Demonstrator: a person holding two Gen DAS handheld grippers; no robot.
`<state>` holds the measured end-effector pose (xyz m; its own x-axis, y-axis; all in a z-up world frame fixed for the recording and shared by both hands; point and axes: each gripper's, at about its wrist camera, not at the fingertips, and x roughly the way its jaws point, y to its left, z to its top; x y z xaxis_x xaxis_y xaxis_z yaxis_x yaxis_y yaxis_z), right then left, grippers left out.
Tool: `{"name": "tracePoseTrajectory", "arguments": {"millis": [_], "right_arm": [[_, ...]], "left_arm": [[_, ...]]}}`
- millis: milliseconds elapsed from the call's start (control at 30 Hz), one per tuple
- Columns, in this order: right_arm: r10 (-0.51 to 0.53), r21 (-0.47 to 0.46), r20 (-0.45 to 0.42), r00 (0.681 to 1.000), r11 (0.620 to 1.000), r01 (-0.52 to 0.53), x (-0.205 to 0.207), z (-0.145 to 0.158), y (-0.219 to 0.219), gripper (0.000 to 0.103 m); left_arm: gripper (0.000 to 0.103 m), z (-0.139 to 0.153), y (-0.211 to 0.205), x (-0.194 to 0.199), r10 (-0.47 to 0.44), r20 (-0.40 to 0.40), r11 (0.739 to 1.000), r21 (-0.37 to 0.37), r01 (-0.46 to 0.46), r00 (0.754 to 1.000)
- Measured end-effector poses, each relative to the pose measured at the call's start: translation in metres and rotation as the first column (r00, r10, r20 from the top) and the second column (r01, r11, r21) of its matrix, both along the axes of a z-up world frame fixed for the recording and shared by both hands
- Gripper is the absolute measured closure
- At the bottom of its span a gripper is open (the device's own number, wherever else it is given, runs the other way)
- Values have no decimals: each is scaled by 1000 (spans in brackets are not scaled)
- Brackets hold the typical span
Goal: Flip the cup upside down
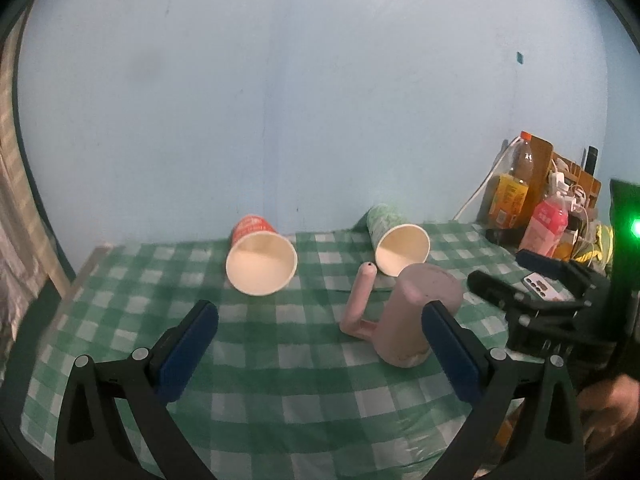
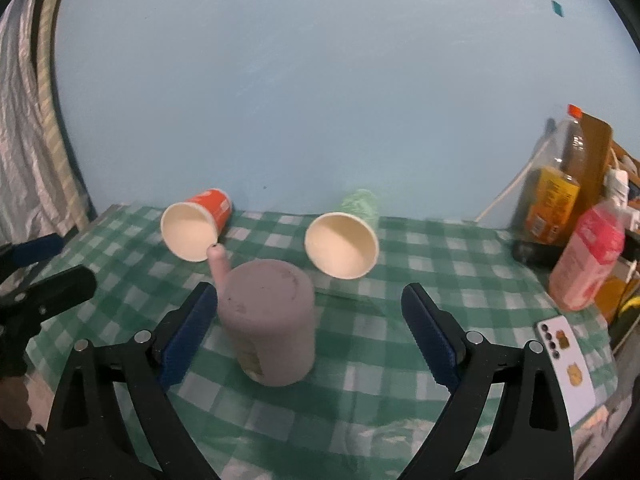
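1. Green-and-white checked tablecloth [image 1: 280, 384] covers the table, with a pale blue wall [image 1: 280, 100] behind it.
2. The left gripper [image 1: 320, 344] hovers over the cloth with its blue-padded jaws spread wide, holding nothing.
3. The right gripper [image 2: 310, 336] is likewise spread wide and holds nothing.
4. The pink cup [image 2: 272, 320] stands mouth-down on the cloth between the right gripper's fingers, close to its left pad [image 2: 188, 332]; whether they touch is unclear. Its handle [image 2: 218, 266] sticks up on the far left side.
5. From the left gripper, the same pink cup [image 1: 416, 312] sits just inside its right pad [image 1: 452, 352], handle [image 1: 358, 300] pointing inward.
6. Beyond both grippers, a red paper cup [image 1: 260, 260] and a green paper cup [image 1: 396, 240] lie on their sides, mouths facing the cameras.
7. Far right of the right gripper stand an orange-capped bottle [image 2: 554, 184] and a pink bottle [image 2: 588, 256]; a phone [image 2: 568, 364] lies nearer.
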<state>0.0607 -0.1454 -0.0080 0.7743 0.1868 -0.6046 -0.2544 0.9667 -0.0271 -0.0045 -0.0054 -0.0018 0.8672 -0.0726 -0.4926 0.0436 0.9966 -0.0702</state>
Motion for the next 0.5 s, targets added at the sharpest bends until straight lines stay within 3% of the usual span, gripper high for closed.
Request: {"name": "tracePoseTrajectory", "arguments": {"millis": [167, 500], "right_arm": [[-52, 6, 24, 998, 999, 51, -9, 9, -12, 11], [-85, 19, 55, 995, 996, 84, -30, 17, -21, 11]], "left_arm": [[0, 3, -8, -7, -8, 42, 999, 40, 6, 999], [0, 8, -13, -15, -10, 100, 999, 34, 7, 995]]}}
